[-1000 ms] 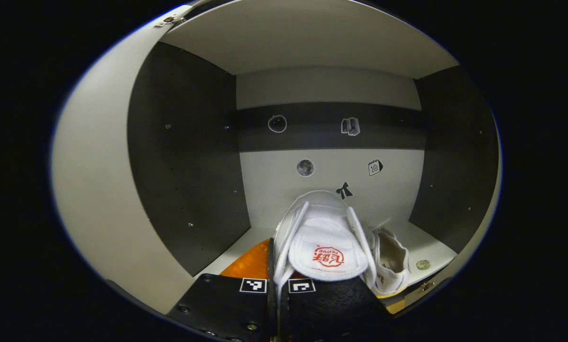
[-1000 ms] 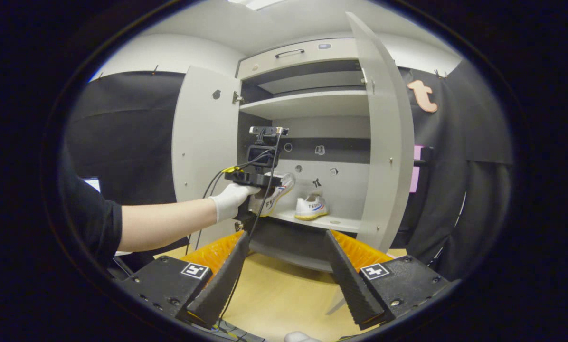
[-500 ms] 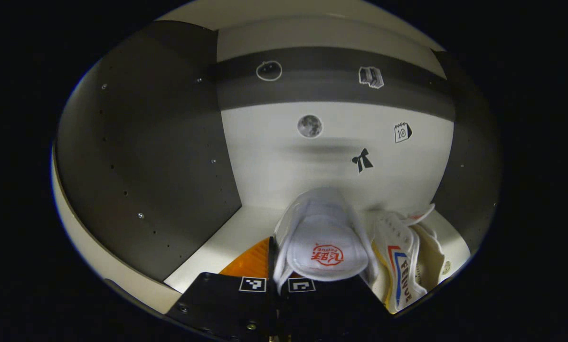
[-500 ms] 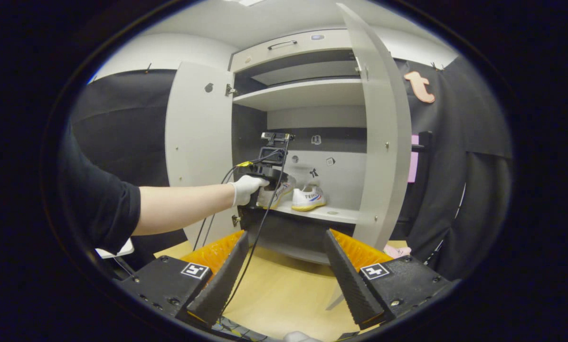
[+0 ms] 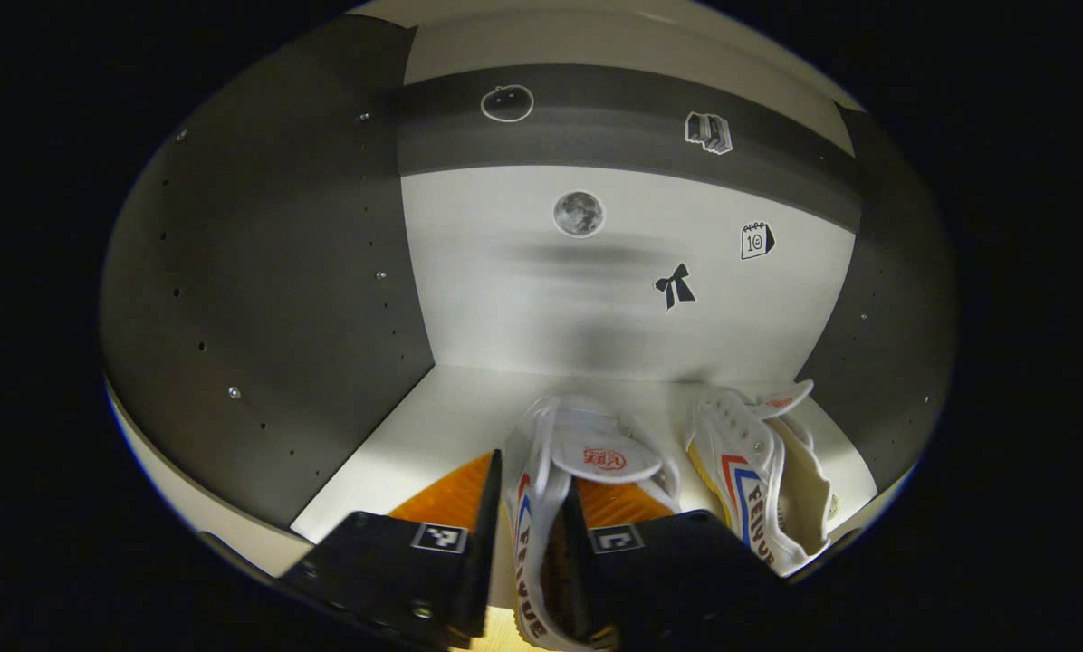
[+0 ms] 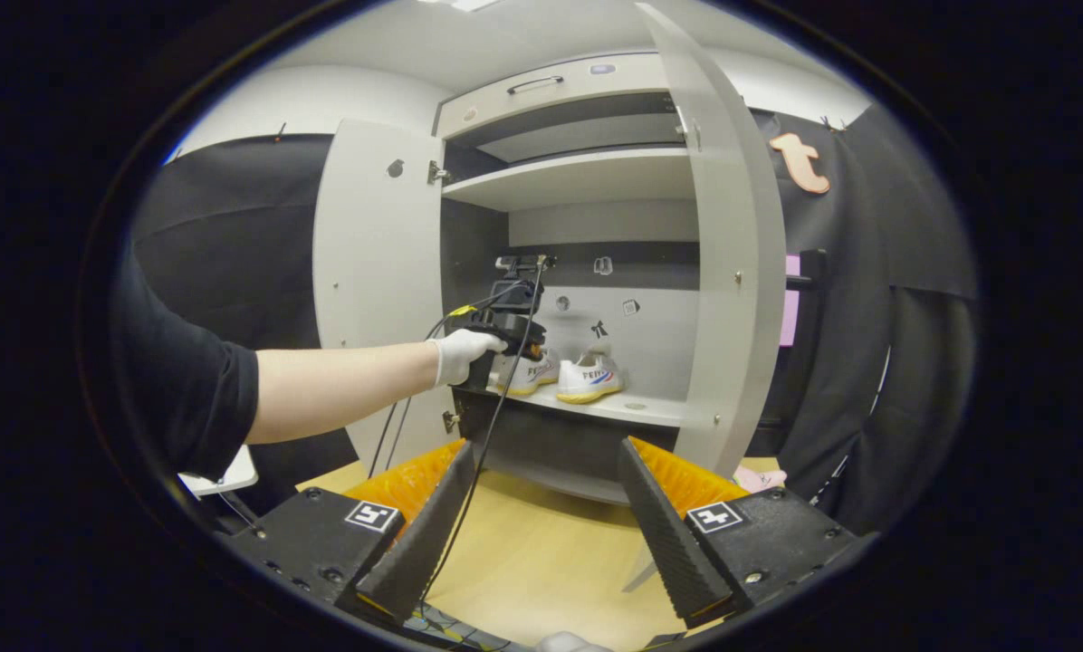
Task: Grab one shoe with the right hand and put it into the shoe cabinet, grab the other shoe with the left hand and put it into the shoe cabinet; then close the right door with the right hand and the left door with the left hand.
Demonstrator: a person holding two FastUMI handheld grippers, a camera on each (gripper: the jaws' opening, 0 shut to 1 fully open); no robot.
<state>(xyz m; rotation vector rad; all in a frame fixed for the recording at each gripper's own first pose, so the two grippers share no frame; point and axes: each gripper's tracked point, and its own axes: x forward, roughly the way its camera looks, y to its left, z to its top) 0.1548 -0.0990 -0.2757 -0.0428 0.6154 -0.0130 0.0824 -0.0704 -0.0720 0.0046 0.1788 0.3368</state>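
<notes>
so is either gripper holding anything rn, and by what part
The left gripper has a shoe between its fingers at the heel-side wall; whether they still press on it cannot be told. The right gripper is open and holds nothing.

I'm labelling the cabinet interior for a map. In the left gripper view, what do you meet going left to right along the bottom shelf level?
Dark left side wall → bare shelf → shoe between the left gripper's fingers → second shoe → dark right side wall.
</notes>
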